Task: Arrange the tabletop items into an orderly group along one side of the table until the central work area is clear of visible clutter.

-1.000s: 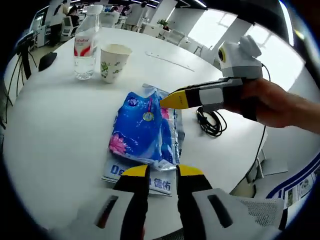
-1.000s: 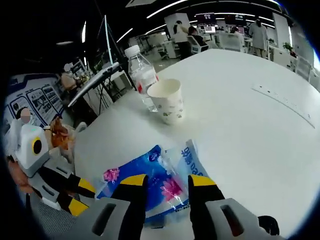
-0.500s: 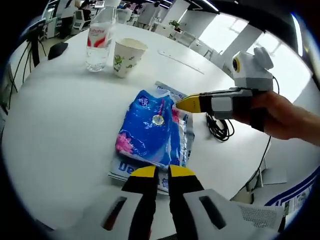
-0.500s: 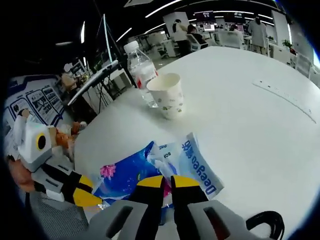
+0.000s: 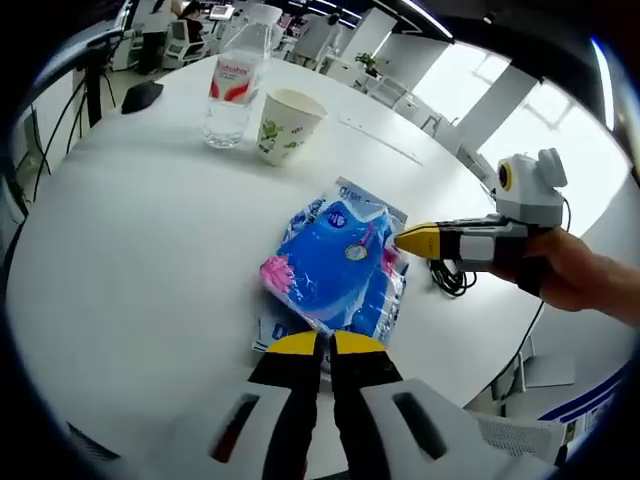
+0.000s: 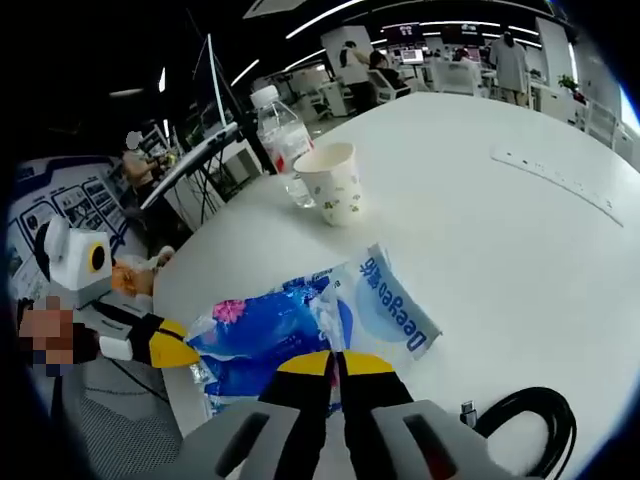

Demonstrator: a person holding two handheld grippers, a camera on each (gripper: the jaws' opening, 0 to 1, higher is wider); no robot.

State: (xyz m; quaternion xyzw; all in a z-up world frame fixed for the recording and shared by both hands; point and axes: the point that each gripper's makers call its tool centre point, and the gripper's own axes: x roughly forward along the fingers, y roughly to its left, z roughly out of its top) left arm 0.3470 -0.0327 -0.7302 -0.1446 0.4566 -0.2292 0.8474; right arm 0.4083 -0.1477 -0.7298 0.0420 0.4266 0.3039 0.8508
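White round worktop (image 5: 120, 260) in an open office. Far side: one bottle (image 5: 232, 88), one paper cup (image 5: 283, 125). Near edge: one blue pack (image 5: 335, 268), pinched at opposite ends by left hand-held gripper (image 5: 320, 345) and right hand-held gripper (image 6: 334, 364). One black cable (image 6: 528, 425) just beside it.

Black cable (image 6: 525, 425) — cut off by the view's edge.
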